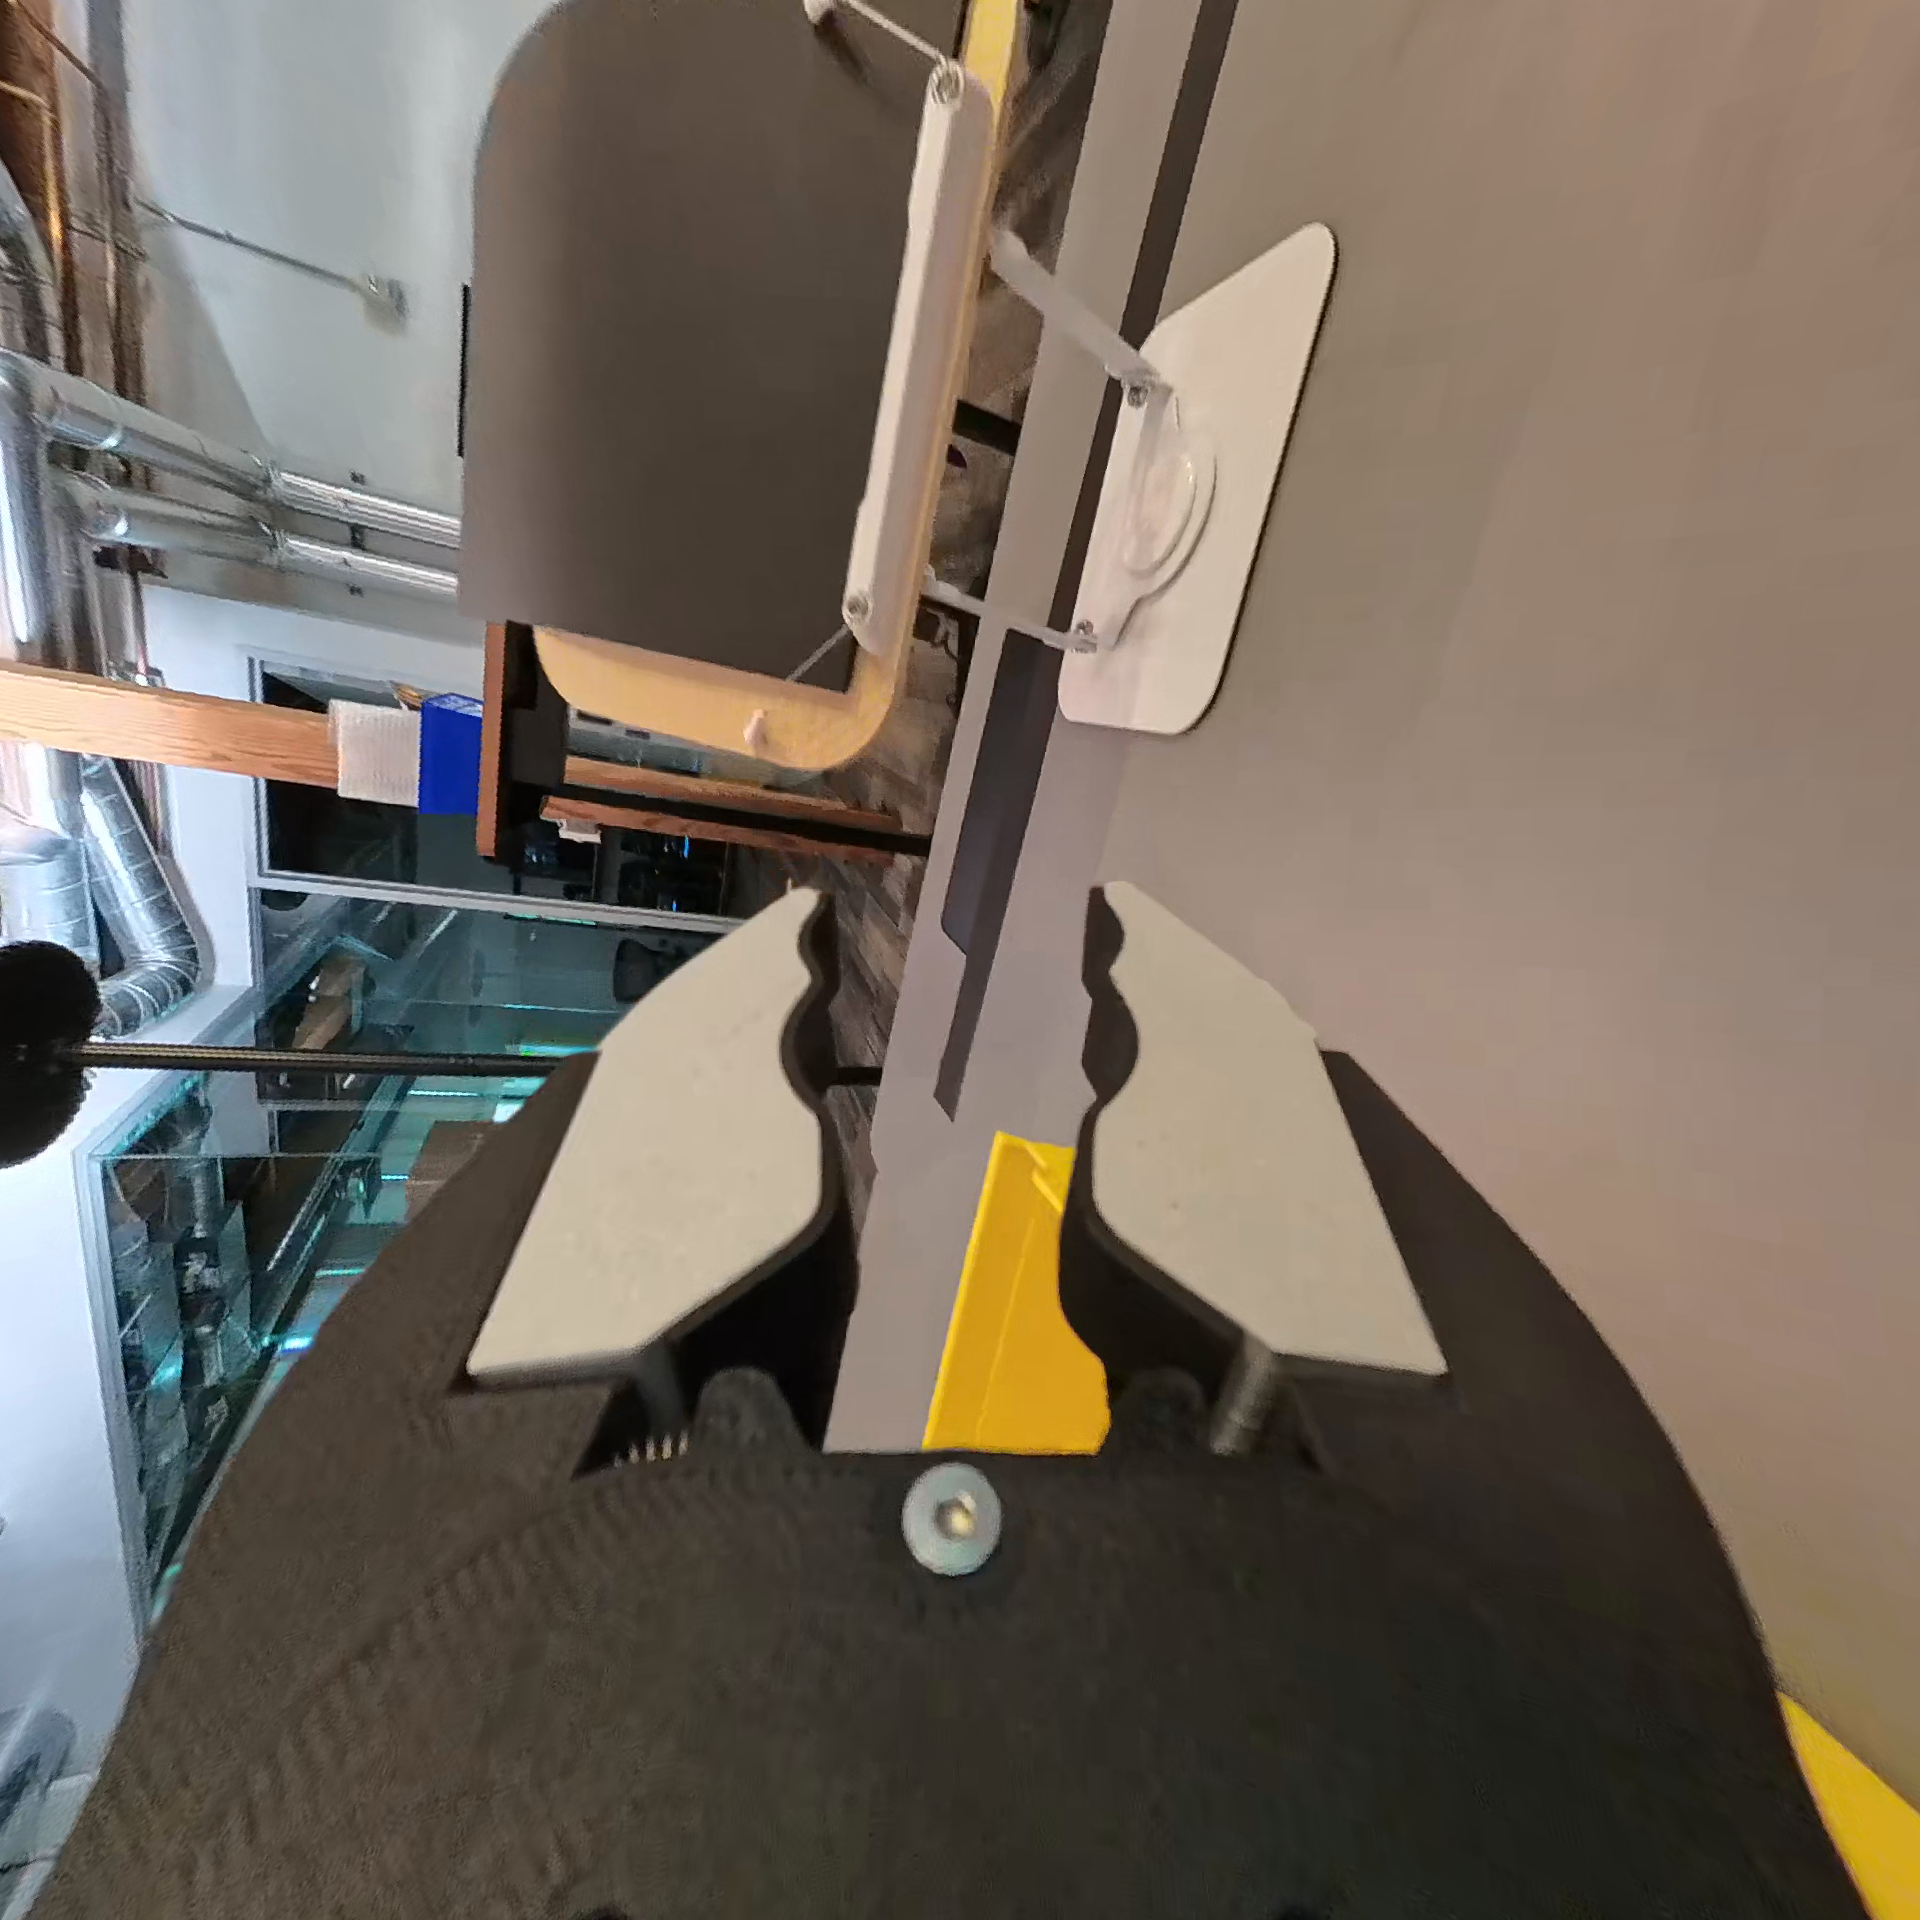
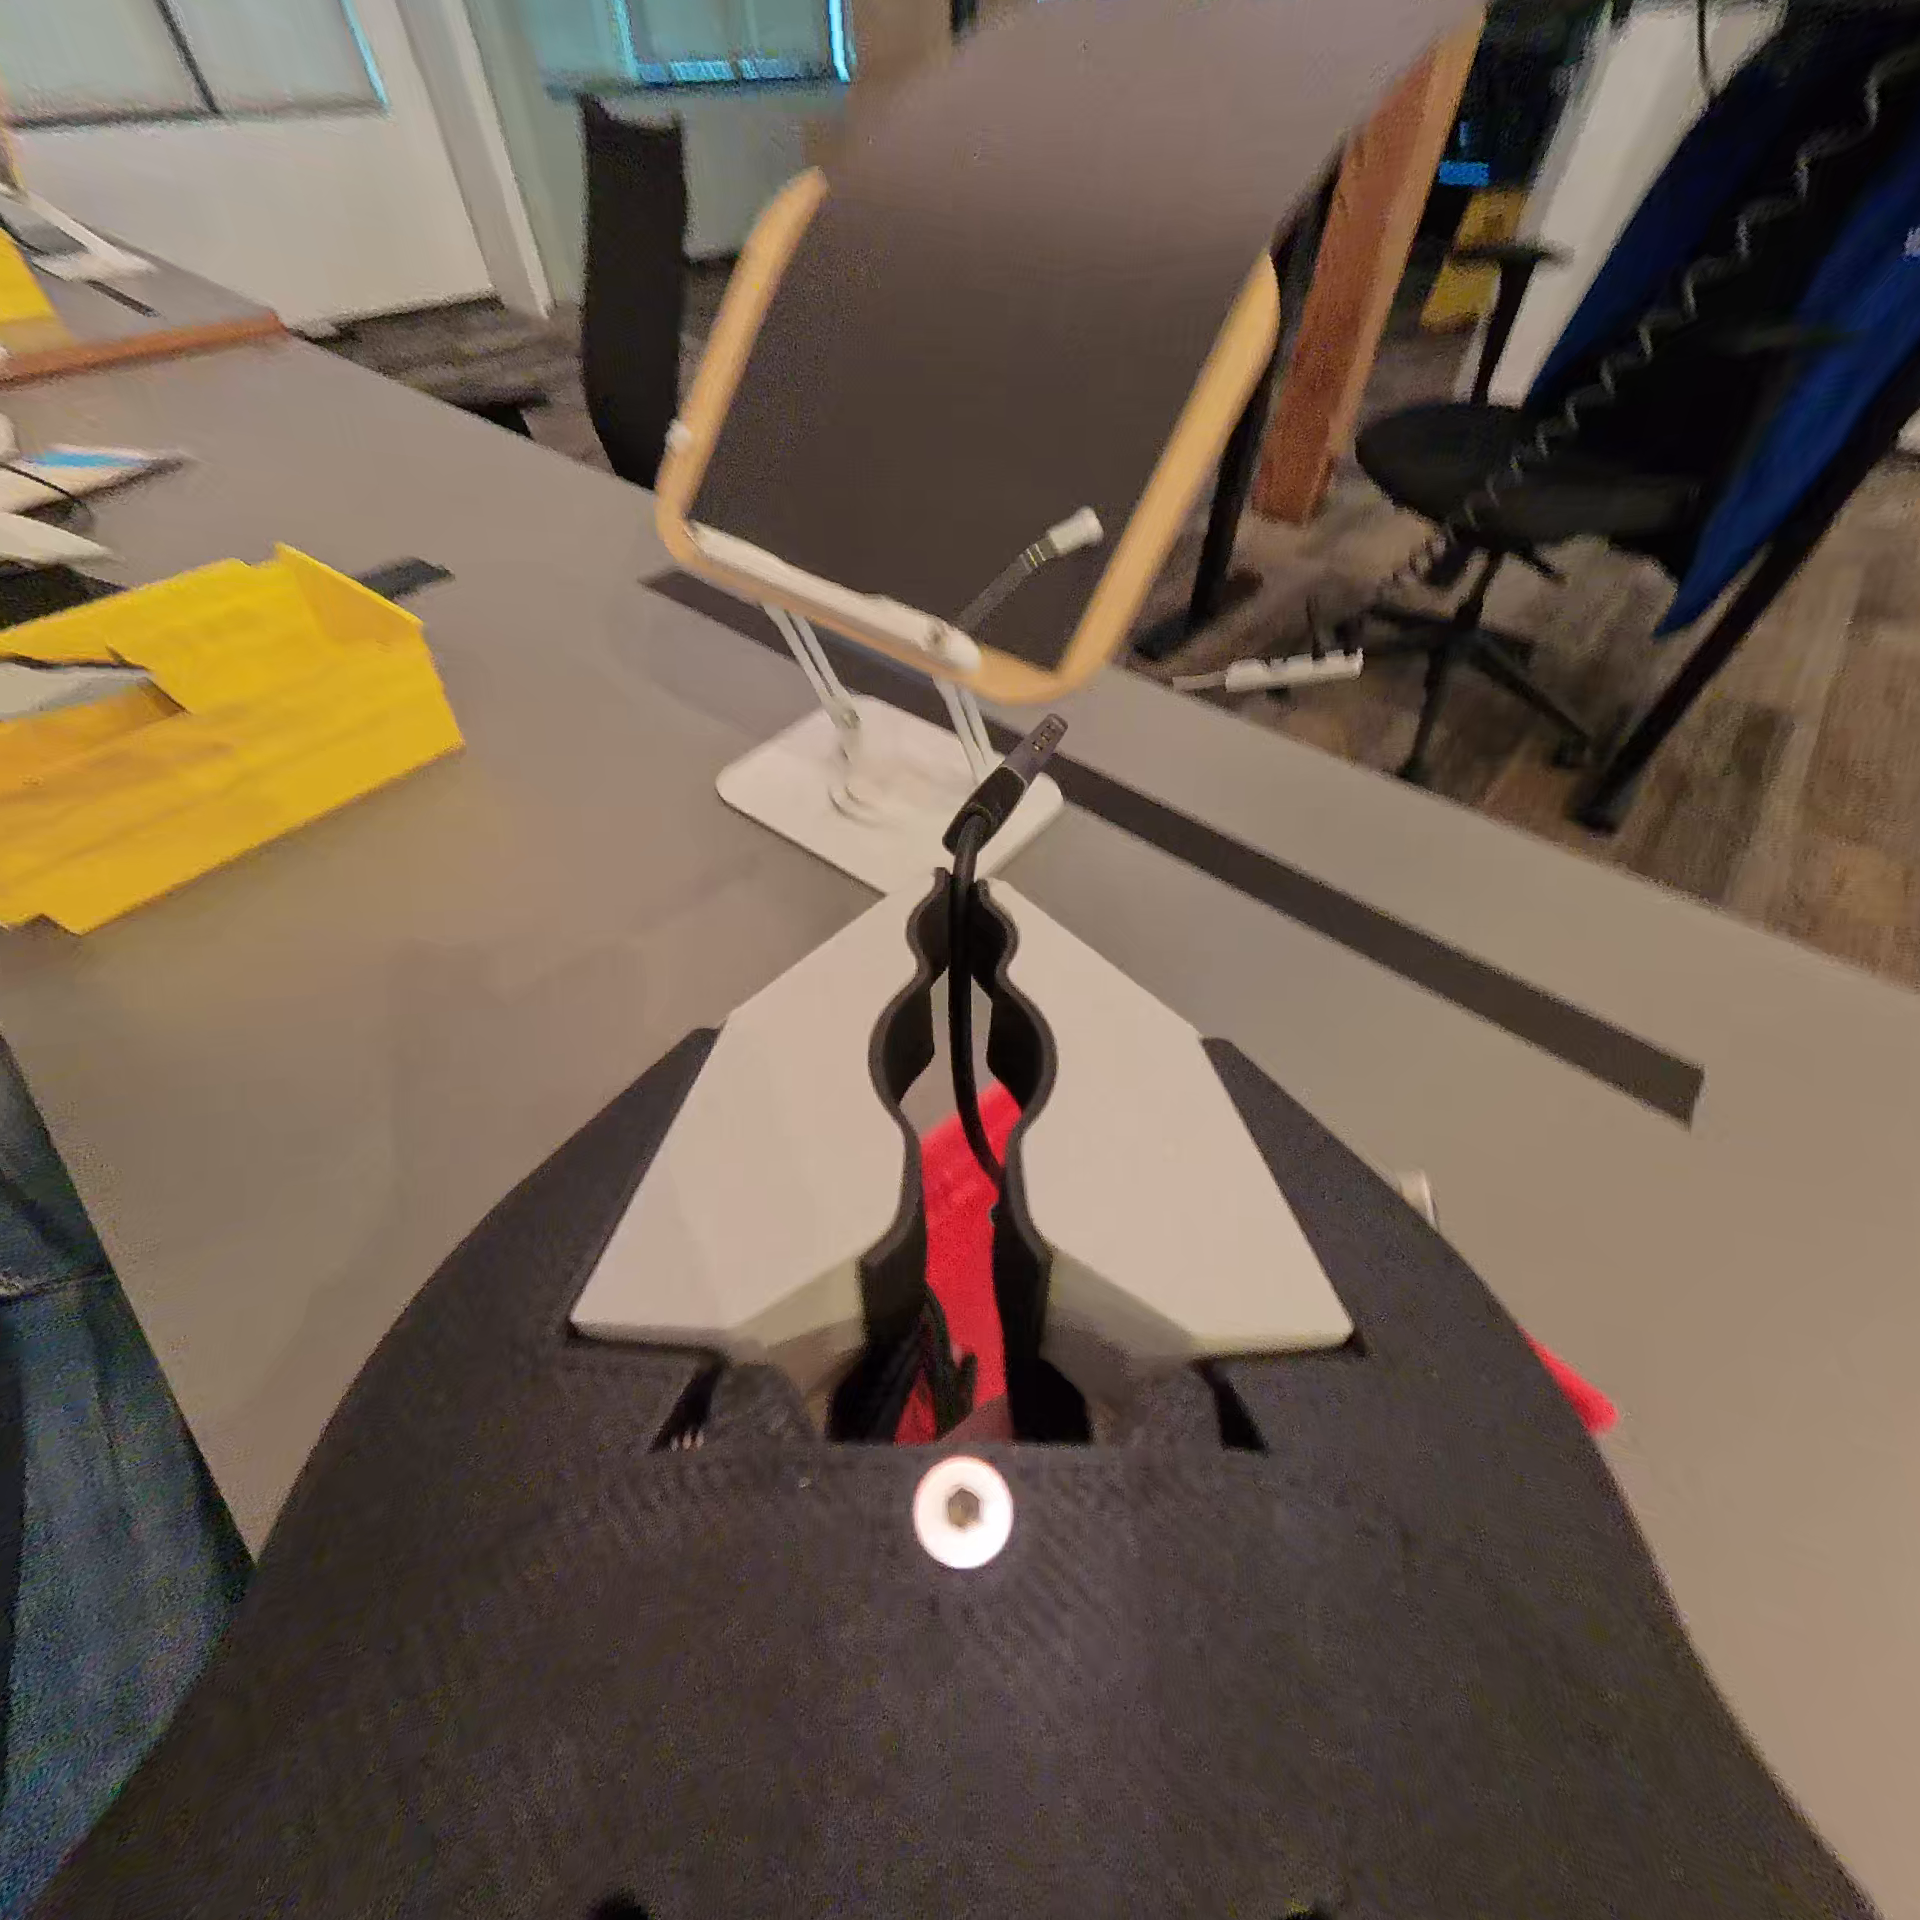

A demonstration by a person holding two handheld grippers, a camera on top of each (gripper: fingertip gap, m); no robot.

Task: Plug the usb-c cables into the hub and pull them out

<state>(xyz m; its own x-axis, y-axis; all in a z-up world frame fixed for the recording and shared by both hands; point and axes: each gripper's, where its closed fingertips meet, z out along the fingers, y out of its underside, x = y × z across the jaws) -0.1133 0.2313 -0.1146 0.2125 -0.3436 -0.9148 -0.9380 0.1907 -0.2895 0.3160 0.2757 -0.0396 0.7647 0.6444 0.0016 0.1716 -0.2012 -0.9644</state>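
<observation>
Pinching a black cable [image 2: 966, 997], right tongs [image 2: 961, 894] point at the stand [image 2: 883, 774].

Even indoor light, soft shadows on the matte grey tabletop [image 2: 436, 894]. Left wrist view is rotated sideways, with glare on far glass partitions [image 1: 312, 1174]. Right wrist view: motion blur on the tan-rimmed dark tablet [image 2: 977, 416]. Wide-angle bending at edges.

Left view rolled sideways, right upright; both face the stand [image 1: 1143, 499] [image 2: 883, 779].
</observation>
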